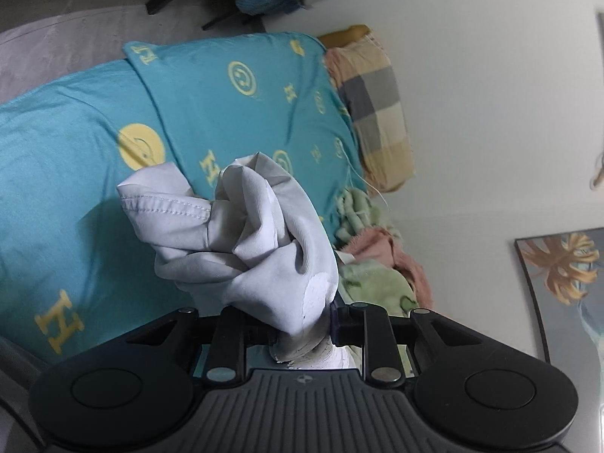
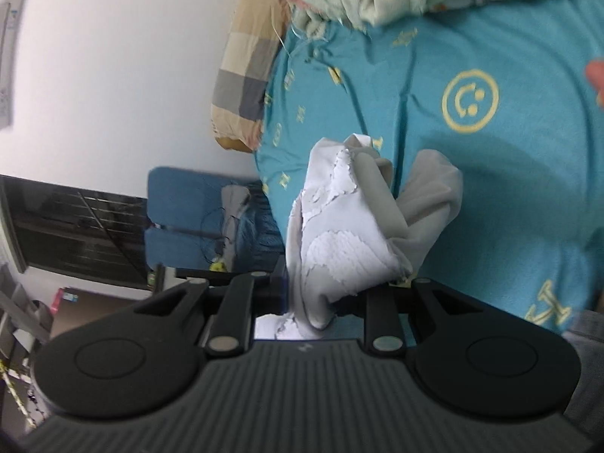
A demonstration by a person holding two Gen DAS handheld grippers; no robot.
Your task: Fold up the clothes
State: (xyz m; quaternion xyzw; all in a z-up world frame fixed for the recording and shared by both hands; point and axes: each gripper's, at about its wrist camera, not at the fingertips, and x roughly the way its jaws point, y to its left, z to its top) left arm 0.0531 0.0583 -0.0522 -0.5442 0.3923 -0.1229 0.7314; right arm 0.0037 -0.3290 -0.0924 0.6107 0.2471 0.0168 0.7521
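Grey garment (image 1: 241, 234) bunched in both claws.

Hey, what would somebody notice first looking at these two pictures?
A bunched pale grey garment with cracked white print, pinched by both the left gripper and the right gripper. Behind it lies a teal bedsheet with yellow smiley faces, and a checked pillow sits by the wall.

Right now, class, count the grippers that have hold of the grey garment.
2. The left gripper is clamped on a bunched part of the grey garment above the teal bedsheet; the right gripper is clamped on another bunch of it.
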